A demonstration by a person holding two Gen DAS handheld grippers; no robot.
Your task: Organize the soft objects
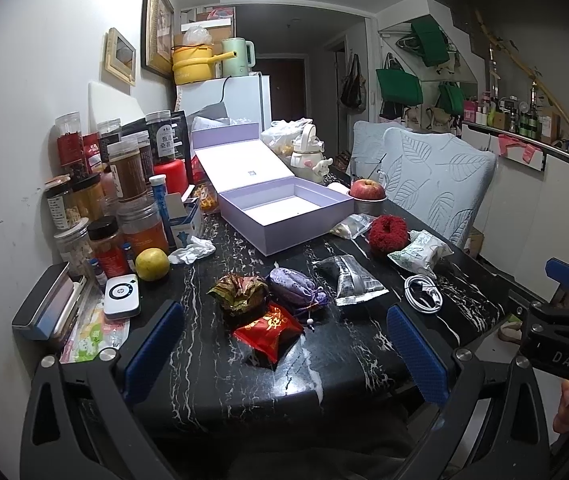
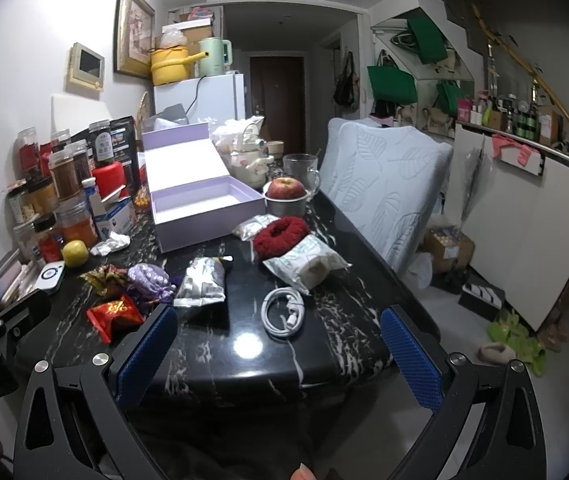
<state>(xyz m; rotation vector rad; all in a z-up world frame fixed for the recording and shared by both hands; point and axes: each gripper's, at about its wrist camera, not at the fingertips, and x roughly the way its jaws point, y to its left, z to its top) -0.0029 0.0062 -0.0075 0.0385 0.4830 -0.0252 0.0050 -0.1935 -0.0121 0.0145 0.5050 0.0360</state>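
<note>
Cluttered black marble table, lilac box standing open near its far end. Left gripper hangs wide and empty over the near edge, the red pouch lying between its fingers, just ahead, with the purple sachet close behind it. Right gripper is also spread and empty, facing the white cable. I'd judge the left nearer the pouch, which lies roughly crosswise to its fingers.
</note>
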